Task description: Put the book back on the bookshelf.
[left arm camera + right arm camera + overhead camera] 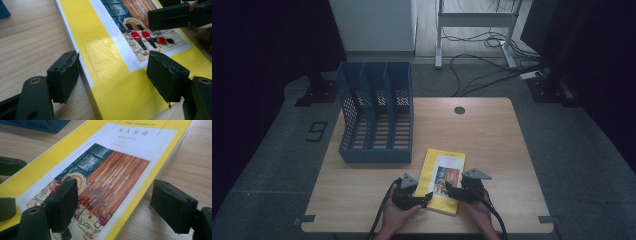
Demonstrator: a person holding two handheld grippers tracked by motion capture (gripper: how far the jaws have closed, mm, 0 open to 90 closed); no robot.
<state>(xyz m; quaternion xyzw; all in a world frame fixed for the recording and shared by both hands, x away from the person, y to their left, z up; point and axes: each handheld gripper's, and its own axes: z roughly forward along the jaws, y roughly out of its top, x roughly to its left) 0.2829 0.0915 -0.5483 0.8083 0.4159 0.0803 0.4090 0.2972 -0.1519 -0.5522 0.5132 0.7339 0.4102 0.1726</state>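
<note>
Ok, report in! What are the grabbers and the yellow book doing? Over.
Left gripper open, straddling the yellow paperback book's left edge. Right gripper open, straddling its right edge. Book flat on wooden table. Nothing in the way.

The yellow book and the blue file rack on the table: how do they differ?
The yellow book lies flat near the person's edge of the table; the blue file rack stands upright farther back, to the left. The book is a closed, solid slab with a picture cover; the rack is open, slotted and divided into compartments. Both grippers straddle the book's edges; nothing touches the rack. Both rest on the same wooden table.
</note>
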